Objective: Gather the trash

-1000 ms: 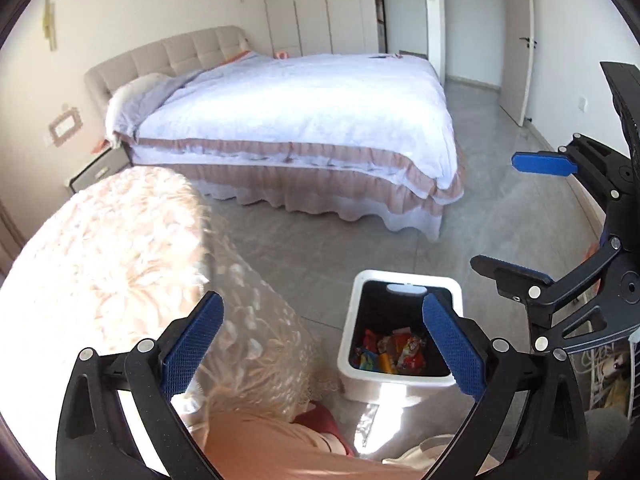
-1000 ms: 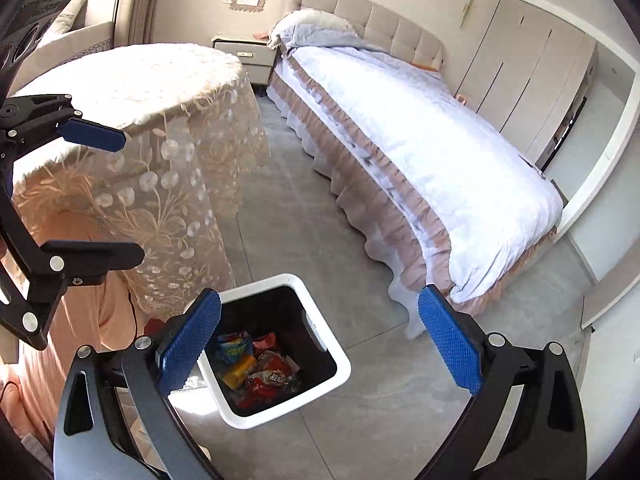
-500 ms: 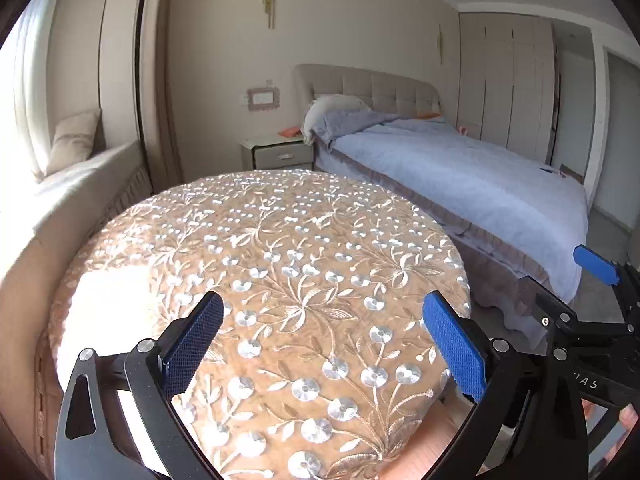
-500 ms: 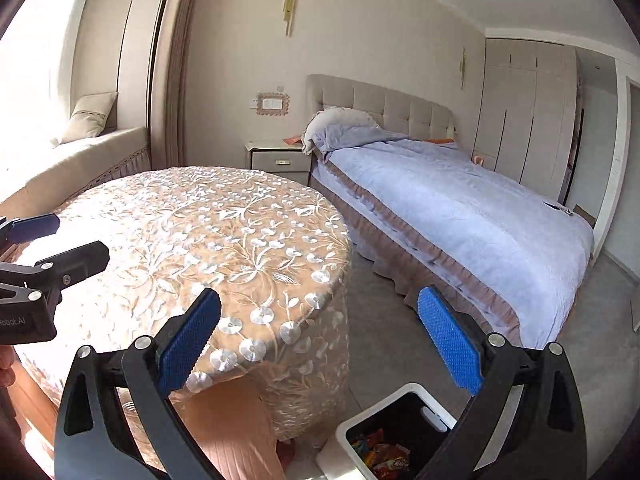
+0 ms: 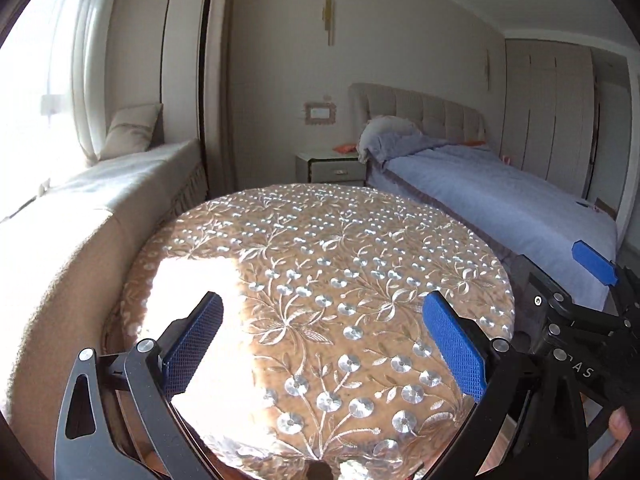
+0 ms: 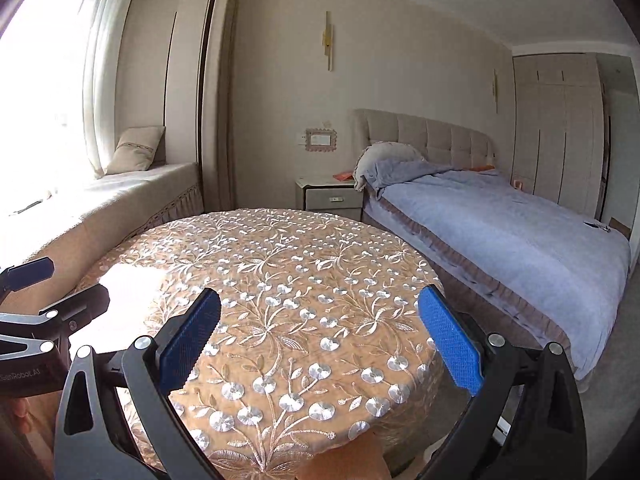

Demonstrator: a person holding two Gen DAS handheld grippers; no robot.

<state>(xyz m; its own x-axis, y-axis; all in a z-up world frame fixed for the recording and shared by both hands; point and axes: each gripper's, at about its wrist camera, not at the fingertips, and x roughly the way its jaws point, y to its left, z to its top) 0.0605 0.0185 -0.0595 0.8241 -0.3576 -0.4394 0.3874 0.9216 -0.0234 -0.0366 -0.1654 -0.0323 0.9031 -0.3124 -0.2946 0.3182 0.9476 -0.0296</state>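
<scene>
A round table (image 5: 320, 272) with a tan embroidered cloth fills the near part of both views; it also shows in the right wrist view (image 6: 280, 280). I see no trash on it. My left gripper (image 5: 320, 348) is open and empty, held over the table's near side. My right gripper (image 6: 320, 340) is open and empty over the table's near right side. The right gripper shows at the right edge of the left wrist view (image 5: 576, 312), and the left gripper at the left edge of the right wrist view (image 6: 36, 320). The trash bin is out of view.
A bed (image 5: 500, 208) with a blue-grey cover stands right of the table. A nightstand (image 6: 330, 196) sits behind the table by the headboard. A cushioned window seat (image 5: 92, 200) runs along the left. Wardrobes (image 6: 560, 140) line the far right wall.
Both grippers swung up from the floor and the white bin with wrappers to face the table top. Over the last half second they moved slightly closer over the table. Both stayed open.
</scene>
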